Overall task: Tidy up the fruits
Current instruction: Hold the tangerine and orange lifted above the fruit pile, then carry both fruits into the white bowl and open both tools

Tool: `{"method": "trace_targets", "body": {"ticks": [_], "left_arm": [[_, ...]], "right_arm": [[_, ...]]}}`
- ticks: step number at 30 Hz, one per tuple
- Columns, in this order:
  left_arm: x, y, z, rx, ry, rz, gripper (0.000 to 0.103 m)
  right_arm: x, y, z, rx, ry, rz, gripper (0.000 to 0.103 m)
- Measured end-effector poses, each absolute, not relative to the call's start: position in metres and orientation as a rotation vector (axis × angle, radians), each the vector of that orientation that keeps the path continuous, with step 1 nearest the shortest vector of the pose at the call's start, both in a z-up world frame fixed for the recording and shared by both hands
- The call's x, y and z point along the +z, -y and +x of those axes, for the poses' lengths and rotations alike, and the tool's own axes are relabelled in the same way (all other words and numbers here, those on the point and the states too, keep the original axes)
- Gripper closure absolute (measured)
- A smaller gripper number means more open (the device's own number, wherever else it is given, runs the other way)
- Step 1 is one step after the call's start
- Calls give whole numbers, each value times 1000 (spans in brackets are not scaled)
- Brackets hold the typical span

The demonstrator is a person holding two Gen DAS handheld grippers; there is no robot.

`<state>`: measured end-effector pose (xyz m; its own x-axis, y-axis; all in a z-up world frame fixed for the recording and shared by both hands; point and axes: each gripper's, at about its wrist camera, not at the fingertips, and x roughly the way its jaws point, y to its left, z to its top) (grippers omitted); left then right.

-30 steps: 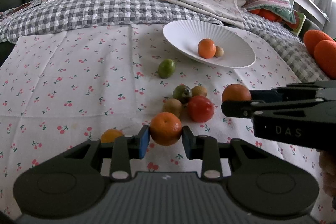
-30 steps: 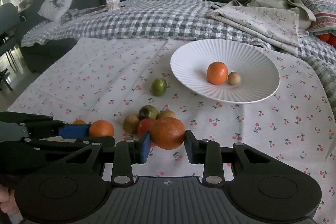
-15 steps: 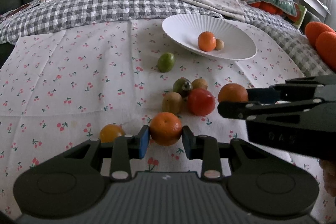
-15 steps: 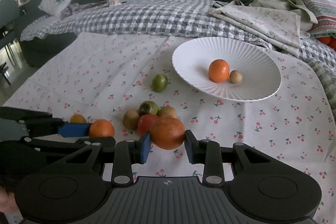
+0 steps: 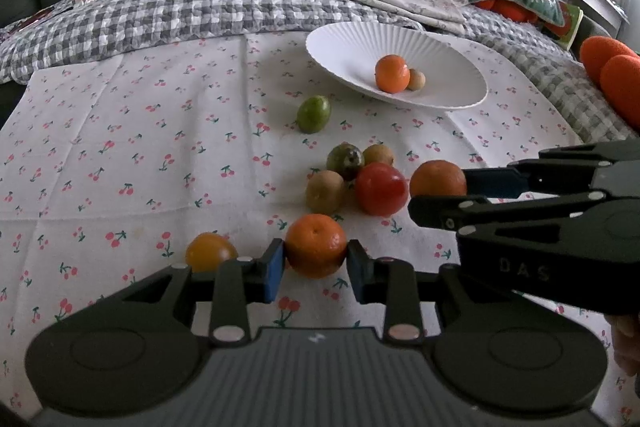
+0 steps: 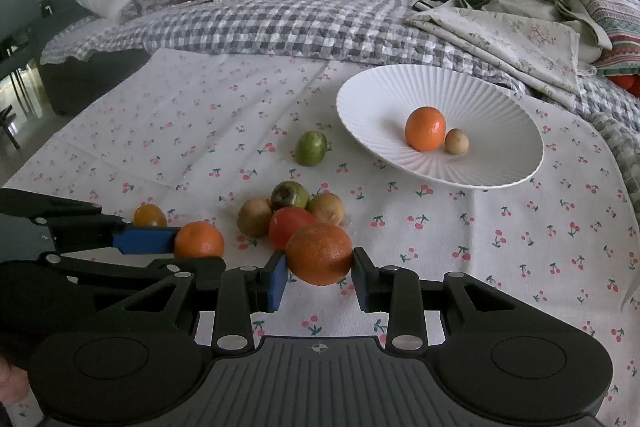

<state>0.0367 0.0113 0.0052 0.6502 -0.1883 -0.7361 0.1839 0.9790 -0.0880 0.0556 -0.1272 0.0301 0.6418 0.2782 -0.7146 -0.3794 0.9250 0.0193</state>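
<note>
**Between both claws: two oranges gripped, the plate barely filled**

Between the pads of the left claw (image 5: 315,267) sits a small orange (image 5: 316,245), clenched on both sides and low over the cherry-print cloth (image 5: 120,131). The right claw (image 6: 319,281) grips a larger, darker orange (image 6: 320,254) the same way, just in front of the loose heap. Neither fruit has reached the plate; whether they are clear of the cloth or resting on it cannot be told.

Close behind the claws lie the fruits not yet gathered: a red tomato (image 6: 289,229), a kiwi (image 6: 254,217), a dark green fruit (image 6: 289,195) and a tan fruit (image 6: 326,207), all bunched and touching. A small yellow fruit (image 5: 210,251) sits alone just left of the left claw. Farther out, a lime (image 6: 311,148) lies apart, near the plate's rim.

Beyond that, the white ribbed plate (image 6: 384,95) holds only an orange (image 6: 425,129) and a small tan ball (image 6: 456,141) beside it.

So the job looks early: two fruits placed, two in hand, six on the cloth. What remains is carrying both oranges across to the plate, then clearing the heap, the yellow fruit and the lime.
</note>
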Motion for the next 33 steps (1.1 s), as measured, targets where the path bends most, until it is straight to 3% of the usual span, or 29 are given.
{"method": "trace_targets", "body": {"ticks": [33], "left_arm": [[25,-10,39,-229,-753,-52,71]], "right_arm": [[41,134,61,330,-735,-105,70]]}}
